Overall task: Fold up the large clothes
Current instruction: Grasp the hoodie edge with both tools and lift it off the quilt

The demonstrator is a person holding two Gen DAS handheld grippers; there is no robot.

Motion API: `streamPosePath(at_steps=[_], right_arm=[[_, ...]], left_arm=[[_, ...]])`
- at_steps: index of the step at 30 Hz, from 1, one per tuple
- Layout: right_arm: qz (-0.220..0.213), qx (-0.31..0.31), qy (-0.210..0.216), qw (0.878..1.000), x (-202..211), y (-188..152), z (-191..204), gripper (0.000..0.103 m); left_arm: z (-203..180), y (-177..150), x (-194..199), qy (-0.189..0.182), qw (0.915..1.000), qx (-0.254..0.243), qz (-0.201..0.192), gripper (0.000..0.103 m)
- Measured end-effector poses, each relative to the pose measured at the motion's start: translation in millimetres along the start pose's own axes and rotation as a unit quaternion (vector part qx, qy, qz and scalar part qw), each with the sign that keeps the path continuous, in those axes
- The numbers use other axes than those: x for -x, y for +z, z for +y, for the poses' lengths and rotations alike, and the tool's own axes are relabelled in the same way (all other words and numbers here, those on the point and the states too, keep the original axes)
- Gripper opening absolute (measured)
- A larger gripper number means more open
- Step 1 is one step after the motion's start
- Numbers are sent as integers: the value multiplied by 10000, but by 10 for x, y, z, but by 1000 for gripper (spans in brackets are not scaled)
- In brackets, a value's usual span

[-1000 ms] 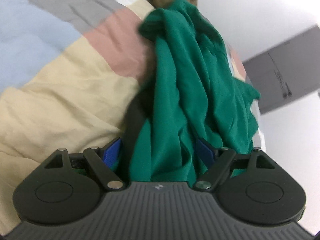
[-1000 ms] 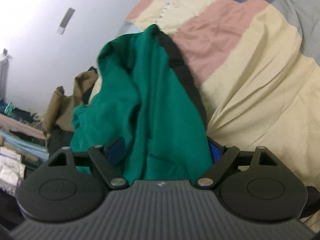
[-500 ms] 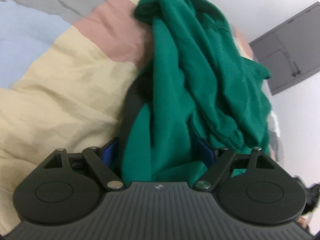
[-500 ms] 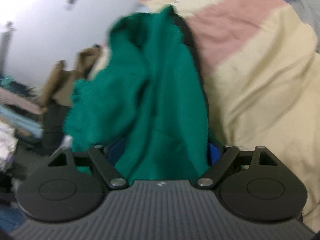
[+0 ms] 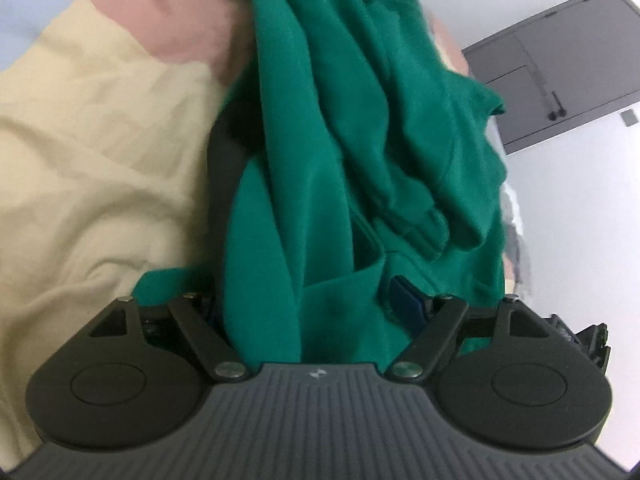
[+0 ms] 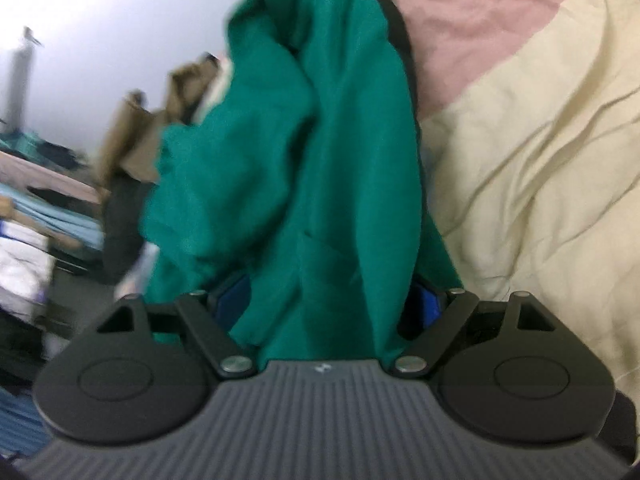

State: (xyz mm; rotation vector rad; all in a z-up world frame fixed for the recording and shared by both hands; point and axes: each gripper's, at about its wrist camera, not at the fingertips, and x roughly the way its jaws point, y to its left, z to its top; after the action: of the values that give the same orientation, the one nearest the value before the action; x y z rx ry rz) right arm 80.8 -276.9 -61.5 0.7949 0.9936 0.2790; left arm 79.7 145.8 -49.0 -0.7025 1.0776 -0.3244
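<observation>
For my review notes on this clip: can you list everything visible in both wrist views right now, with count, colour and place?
Crumpled green fabric garment: one, green with a dark edge strip, bunched between both grippers' fingers, draped over the bed; also in the right wrist view.
Colour-block quilted bed cover: one, cream, pink, pale blue and grey, under the garment.
Brown cloth heap: one, brown, behind the green garment, blurred.
Stacked clothes pile: several, blue, white, pink, far left, blurred.
Dark grey wall panel: one, on the white wall.
Left gripper: one, black with blue pads, fabric between its fingers.
Right gripper: one, black with blue pads, fabric between its fingers.
</observation>
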Motion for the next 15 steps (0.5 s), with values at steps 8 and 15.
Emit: streamPosePath(at_steps=[8, 15], right_arm=[[-80, 330, -686, 9971, -5, -30, 116, 24], [-450, 75, 344, 9984, 581, 61, 171, 14]], left_arm=[[-84, 8, 160, 345, 9992, -149, -145, 26], [-170, 95, 705, -460, 9970, 278, -562, 18]])
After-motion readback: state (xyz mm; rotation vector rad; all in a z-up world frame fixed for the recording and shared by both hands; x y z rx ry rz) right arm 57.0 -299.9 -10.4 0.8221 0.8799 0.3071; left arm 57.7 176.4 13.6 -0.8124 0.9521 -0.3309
